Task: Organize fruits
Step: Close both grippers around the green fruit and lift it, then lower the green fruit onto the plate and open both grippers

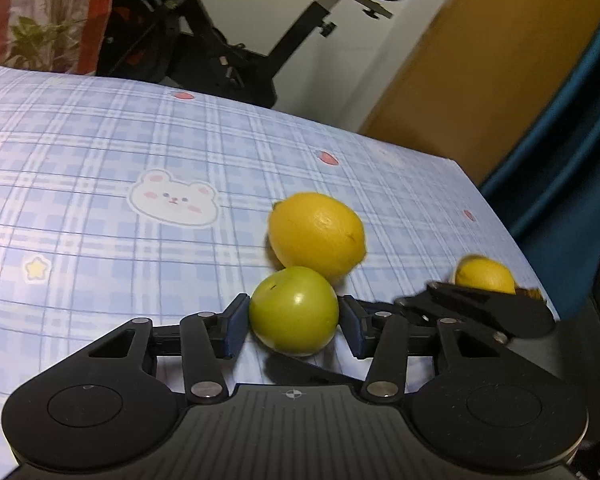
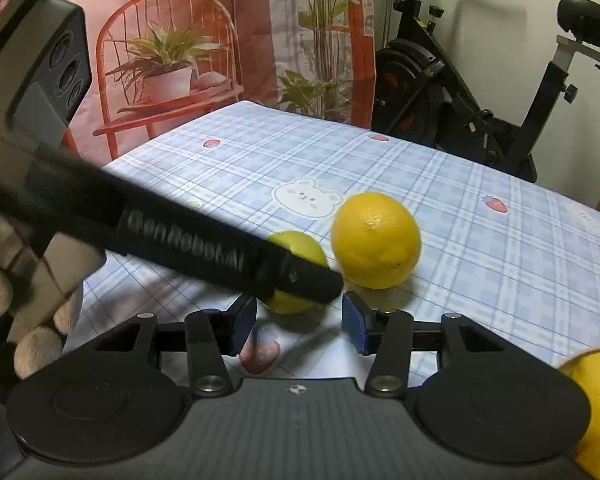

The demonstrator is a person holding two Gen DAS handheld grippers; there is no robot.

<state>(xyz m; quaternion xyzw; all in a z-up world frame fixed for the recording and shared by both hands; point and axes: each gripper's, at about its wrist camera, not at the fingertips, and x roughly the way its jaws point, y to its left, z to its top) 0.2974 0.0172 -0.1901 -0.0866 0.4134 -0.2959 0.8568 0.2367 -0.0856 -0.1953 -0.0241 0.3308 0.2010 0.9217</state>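
Note:
A green round fruit [image 1: 294, 311] sits between the blue pads of my left gripper [image 1: 295, 322], which is shut on it just above the blue plaid tablecloth [image 1: 100, 240]. A yellow lemon [image 1: 317, 236] lies right behind it, touching it. A second lemon [image 1: 485, 275] lies at the right, partly behind my right gripper's finger. In the right wrist view my right gripper [image 2: 299, 326] is open and empty; the left gripper's body crosses in front and hides much of the green fruit [image 2: 298, 248]. The big lemon [image 2: 376, 240] lies just beyond, and another lemon [image 2: 598, 408] sits at the lower right.
The table's right edge [image 1: 512, 232] is close to the fruits. An exercise bike [image 2: 480, 92] stands behind the table. A printed backdrop with a red chair and plants [image 2: 172, 64] hangs at the far left. A gloved hand [image 2: 4, 280] holds the left gripper.

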